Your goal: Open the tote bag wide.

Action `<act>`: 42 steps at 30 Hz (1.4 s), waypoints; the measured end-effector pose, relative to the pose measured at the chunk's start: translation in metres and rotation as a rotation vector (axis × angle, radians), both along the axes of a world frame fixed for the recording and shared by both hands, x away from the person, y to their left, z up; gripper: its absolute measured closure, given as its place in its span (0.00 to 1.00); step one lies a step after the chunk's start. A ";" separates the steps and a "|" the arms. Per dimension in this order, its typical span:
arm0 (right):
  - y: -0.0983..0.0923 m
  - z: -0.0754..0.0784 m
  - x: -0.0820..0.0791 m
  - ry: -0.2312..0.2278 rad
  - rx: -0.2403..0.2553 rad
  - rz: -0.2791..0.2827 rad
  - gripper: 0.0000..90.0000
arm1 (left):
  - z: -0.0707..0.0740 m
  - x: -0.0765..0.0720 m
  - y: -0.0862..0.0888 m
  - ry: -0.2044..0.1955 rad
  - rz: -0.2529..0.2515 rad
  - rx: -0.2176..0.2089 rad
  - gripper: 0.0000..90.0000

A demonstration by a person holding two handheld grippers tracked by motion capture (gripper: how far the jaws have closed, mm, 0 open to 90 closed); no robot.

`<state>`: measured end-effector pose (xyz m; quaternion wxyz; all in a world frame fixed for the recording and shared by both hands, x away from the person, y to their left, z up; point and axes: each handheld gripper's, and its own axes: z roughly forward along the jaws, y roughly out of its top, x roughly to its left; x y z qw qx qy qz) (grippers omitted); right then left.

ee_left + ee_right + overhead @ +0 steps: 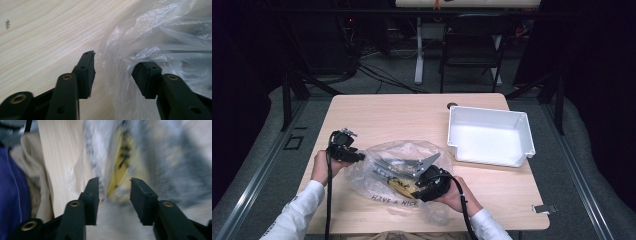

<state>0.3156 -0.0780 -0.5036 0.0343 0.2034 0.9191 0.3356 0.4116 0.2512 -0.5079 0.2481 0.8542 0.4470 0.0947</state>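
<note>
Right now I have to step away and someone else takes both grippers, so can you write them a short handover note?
Left gripper: jaws apart, the clear plastic bag's edge loose between them, not pinched.
Right gripper: jaws apart over the bag's near side, gripping nothing; that view is blurred.
The bag lies on the table between both hands, with something yellow and dark inside.
White bin stands empty to the right.
Done: nothing moved into the bin.
Left: probably regrip the bag and deal with its contents.

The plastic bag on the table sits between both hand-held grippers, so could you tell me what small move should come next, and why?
Probably close the left hand-held gripper on the plastic bag: its jaws stand apart with the bag's edge between them, unpinched, and the right hand-held gripper is open too.
</note>
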 end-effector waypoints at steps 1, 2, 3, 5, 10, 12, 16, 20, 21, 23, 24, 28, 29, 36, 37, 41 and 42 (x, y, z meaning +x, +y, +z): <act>-0.002 0.004 0.000 -0.043 -0.001 -0.039 0.55 | 0.003 -0.002 0.002 0.003 0.000 -0.002 0.52; -0.002 0.005 0.000 -0.079 -0.013 -0.063 0.54 | 0.006 -0.005 0.004 0.001 -0.002 -0.011 0.50; -0.004 0.006 0.002 -0.109 -0.019 -0.091 0.52 | 0.009 -0.007 0.004 -0.003 -0.002 -0.013 0.47; -0.003 0.003 0.004 -0.132 -0.051 -0.129 0.46 | 0.014 -0.010 0.003 -0.006 -0.014 -0.028 0.43; 0.000 -0.010 0.013 -0.139 -0.190 -0.189 0.43 | 0.018 -0.013 -0.003 -0.026 -0.066 -0.028 0.43; -0.002 -0.013 0.015 -0.138 -0.202 -0.222 0.52 | 0.015 -0.013 -0.005 -0.029 -0.081 -0.036 0.49; -0.006 -0.014 0.017 -0.153 -0.208 -0.236 0.86 | 0.008 -0.012 -0.007 -0.034 -0.125 -0.059 0.68; -0.009 -0.019 0.023 -0.148 -0.216 -0.248 1.00 | 0.004 -0.010 -0.009 -0.035 -0.120 -0.070 0.77; -0.010 -0.019 0.024 -0.157 -0.214 -0.256 1.00 | 0.003 -0.010 -0.011 -0.041 -0.110 -0.070 0.79; -0.009 -0.019 0.027 -0.164 -0.205 -0.278 1.00 | 0.002 -0.008 -0.013 -0.044 -0.105 -0.058 0.83; -0.009 -0.019 0.028 -0.168 -0.204 -0.285 1.00 | 0.001 -0.007 -0.014 -0.044 -0.102 -0.059 0.84; -0.009 -0.018 0.034 -0.187 -0.208 -0.317 1.00 | 0.002 -0.003 -0.016 -0.057 -0.076 -0.073 0.86; -0.009 -0.018 0.035 -0.193 -0.198 -0.337 1.00 | 0.001 -0.001 -0.016 -0.056 -0.067 -0.076 0.86; -0.010 -0.025 0.045 -0.173 -0.188 -0.397 1.00 | -0.016 0.008 -0.022 -0.003 -0.057 -0.006 0.85; -0.009 -0.028 0.047 -0.169 -0.202 -0.405 1.00 | -0.018 0.008 -0.023 0.006 -0.057 0.008 0.85; -0.010 -0.029 0.049 -0.163 -0.223 -0.407 1.00 | -0.025 0.008 -0.025 0.035 -0.069 0.044 0.85; -0.011 -0.029 0.050 -0.159 -0.233 -0.404 1.00 | -0.025 0.008 -0.025 0.034 -0.069 0.045 0.85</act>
